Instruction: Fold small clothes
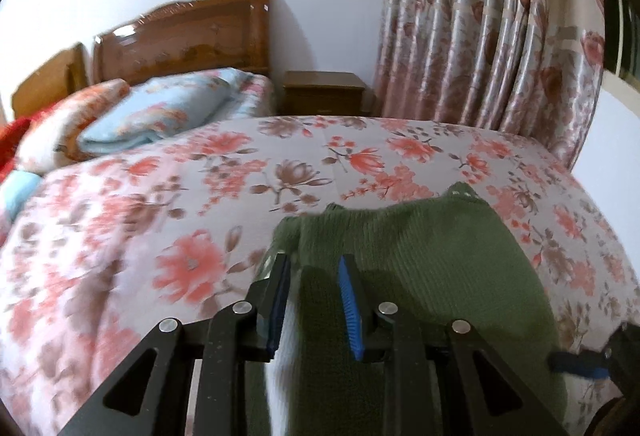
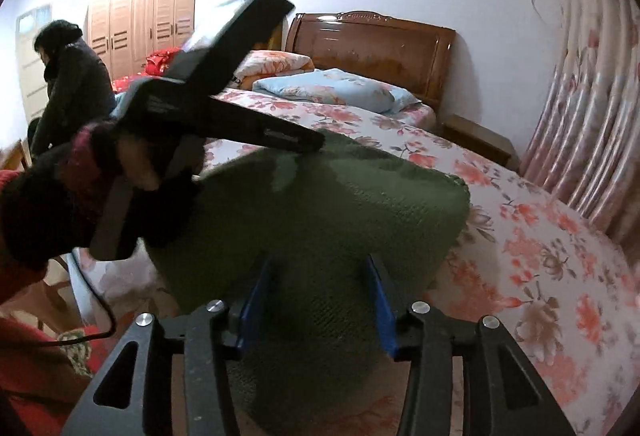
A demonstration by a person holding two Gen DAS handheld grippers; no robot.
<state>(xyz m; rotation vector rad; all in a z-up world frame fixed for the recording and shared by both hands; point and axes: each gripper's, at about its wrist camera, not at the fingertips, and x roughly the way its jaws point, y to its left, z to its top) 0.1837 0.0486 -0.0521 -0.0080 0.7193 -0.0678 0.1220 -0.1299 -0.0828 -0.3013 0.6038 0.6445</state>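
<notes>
A dark green knitted garment (image 1: pixel 420 256) lies bunched on the flowered bedspread (image 1: pixel 200 195). In the left wrist view my left gripper (image 1: pixel 316 296) stands narrow, and a fold of the knit hangs between its blue pads (image 1: pixel 350 300); a white strip shows beside the left pad. Seen from the right wrist, the left gripper (image 2: pixel 312 143) meets the raised top of the garment (image 2: pixel 340 220), held by a hand in a dark sleeve (image 2: pixel 132 171). My right gripper (image 2: pixel 318 300) is wide open over the garment's near part, its pads clear of the cloth.
Folded quilts and pillows (image 1: pixel 152 115) are piled by the wooden headboard (image 2: pixel 372 47). A nightstand (image 1: pixel 324 91) and flowered curtains (image 1: pixel 492 35) stand behind the bed. A person in a dark jacket (image 2: pixel 68 75) sits at the far left near wardrobes (image 2: pixel 140 19).
</notes>
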